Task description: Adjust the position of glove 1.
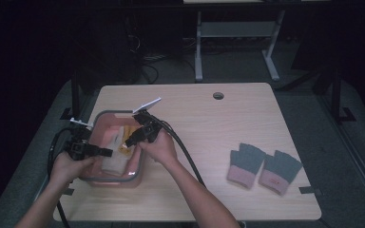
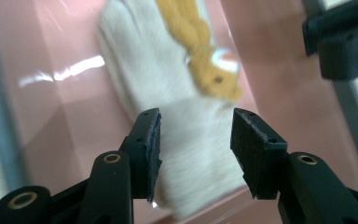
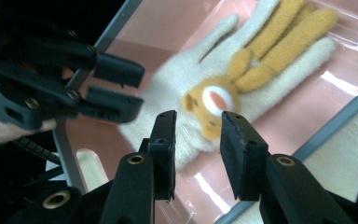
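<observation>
Both hand-held grippers over the pink tray (image 1: 105,117) at the worktop's (image 1: 209,128) 9 o'clock: left hand-held gripper (image 2: 195,140) released above the cream glove (image 2: 168,107), right hand-held gripper (image 3: 196,140) released above its orange bear patch (image 3: 212,105). No readable writing.

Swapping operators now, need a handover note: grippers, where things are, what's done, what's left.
Left gripper: open, jaws either side of the cuff end of the cream glove, nothing held.
Right gripper: open, over the orange bear patch on that glove, nothing held.
The cream glove lies flat in the pink bin at the table's left, an orange glove on top of it.
A grey pair of gloves lies on the table to the right.
Done: nothing gripped yet.
Left: probably close on the glove and lift it out.
</observation>
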Available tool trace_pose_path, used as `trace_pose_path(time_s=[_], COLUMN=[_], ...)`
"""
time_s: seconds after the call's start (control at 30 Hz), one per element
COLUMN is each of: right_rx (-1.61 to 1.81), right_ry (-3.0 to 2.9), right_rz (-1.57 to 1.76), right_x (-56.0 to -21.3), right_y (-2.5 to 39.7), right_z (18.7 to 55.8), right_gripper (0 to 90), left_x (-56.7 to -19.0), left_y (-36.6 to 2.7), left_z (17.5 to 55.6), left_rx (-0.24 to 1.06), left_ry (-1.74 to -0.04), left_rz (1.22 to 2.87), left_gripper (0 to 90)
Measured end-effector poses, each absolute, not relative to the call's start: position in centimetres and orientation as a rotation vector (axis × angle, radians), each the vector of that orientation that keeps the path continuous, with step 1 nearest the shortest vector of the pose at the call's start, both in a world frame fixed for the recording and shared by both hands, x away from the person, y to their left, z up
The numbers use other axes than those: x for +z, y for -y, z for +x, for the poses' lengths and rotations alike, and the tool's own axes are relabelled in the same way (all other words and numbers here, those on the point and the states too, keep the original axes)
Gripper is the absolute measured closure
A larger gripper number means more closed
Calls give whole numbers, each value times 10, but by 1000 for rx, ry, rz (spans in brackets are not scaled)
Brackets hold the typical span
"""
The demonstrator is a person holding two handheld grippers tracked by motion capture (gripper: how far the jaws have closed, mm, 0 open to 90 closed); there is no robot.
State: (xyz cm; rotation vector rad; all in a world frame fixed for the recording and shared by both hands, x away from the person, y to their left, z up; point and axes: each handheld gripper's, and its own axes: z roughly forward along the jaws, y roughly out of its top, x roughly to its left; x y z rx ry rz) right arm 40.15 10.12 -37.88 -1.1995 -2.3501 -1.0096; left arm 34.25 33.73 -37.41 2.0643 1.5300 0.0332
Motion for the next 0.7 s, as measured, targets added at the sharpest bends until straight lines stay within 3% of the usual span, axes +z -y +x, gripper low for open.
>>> trace_pose_path(time_s=[0.23,0.53,0.7], right_rx=[-1046,-1100,-1120], right_ry=[2344,2324,2326], right_rz=[-1194,-1200,-1186], right_x=[-374,-368,-365], right_y=[-91,-76,-70], right_z=[398,394,392], right_gripper=[648,647,639], left_x=[-376,-402,-402], left_y=[-324,-309,-309], left_z=[345,356,354], left_rx=[94,102,130], left_ry=[-1524,-1582,-1578], left_rz=[2124,2260,2245], left_gripper=[629,624,621])
